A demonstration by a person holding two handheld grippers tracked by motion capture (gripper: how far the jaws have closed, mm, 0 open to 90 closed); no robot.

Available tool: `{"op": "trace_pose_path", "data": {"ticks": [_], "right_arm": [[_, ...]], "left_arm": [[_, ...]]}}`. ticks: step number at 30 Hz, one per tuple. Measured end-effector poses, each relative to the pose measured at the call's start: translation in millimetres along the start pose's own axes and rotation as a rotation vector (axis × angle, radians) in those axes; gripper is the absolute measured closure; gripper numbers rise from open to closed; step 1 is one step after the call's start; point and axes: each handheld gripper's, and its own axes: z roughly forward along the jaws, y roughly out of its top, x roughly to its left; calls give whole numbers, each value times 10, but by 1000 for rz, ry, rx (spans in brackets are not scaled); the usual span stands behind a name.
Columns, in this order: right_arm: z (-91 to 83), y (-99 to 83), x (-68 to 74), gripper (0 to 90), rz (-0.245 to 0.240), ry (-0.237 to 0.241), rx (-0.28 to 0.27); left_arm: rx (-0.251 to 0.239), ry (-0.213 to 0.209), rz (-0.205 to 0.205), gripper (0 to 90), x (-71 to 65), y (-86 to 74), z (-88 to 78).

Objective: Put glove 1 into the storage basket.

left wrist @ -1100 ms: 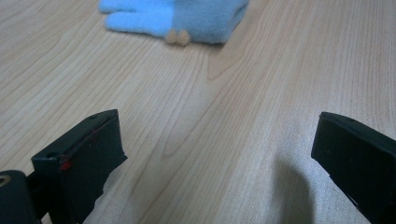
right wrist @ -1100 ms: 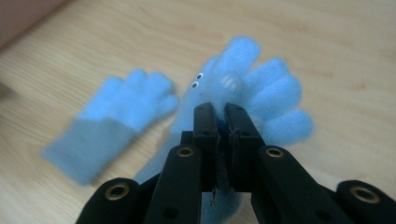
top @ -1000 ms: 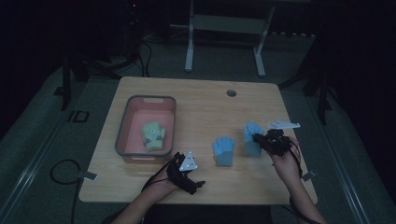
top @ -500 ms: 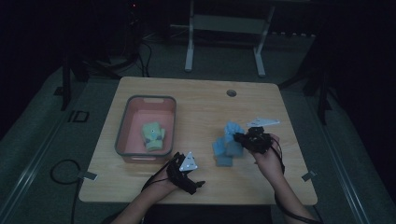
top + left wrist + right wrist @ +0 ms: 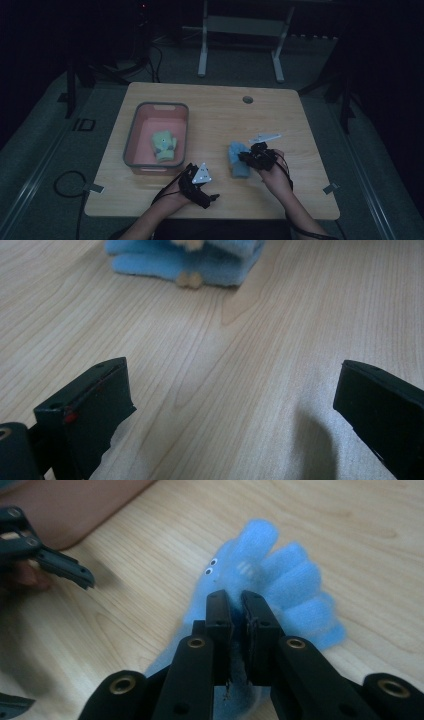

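Right gripper (image 5: 235,605) now further left, jaws clenched on blue glove (image 5: 280,580); glove's eyes visible close-up.

Fluffy blue glove (image 5: 238,158), googly eyes, flat on table (image 5: 215,107)

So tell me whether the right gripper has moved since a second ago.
Yes. The right gripper, shut on a blue glove, has moved left across the table, toward the pink bin.

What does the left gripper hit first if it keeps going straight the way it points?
Probably the blue plush toy. The left gripper has its jaws open over bare wooden table, and the toy lies ahead, slightly left of centre. Depth is hard to judge; aimed low, it would meet the tabletop first.
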Motion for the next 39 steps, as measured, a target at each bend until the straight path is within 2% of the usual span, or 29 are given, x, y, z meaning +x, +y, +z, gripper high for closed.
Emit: {"op": "trace_pose_path", "data": {"ticks": [5,9,13,16,24,28,31,34,36,39], "right_arm": [[144,-72,-53,811,19,-18,41],[241,-125,-100,777,22,-13,64],[290,-136,-130,734,13,-5,76],[301,-135,-141,707,10,0,80],[173,-118,-153,596,-19,4,57],[11,-121,-210,412,-14,6,-4],[-82,-134,-256,298,0,22,-24],[-131,-162,-299,211,-2,68,-9],[-143,-190,-312,178,-20,70,-5],[-147,-231,-329,150,-23,70,-8]], "left_arm": [[4,0,0,25,-2,-3,2],[3,-2,2,25,-2,-3,2],[-16,3,11,25,-11,8,-9],[-9,-1,6,24,-12,7,5],[-9,-15,12,25,-27,18,15],[-27,-10,13,25,-44,39,17],[-42,-6,7,25,-57,60,11],[-46,-15,-11,25,-61,84,3],[-33,-20,-17,25,-74,99,4],[-5,-29,-40,25,-67,118,24]]}}
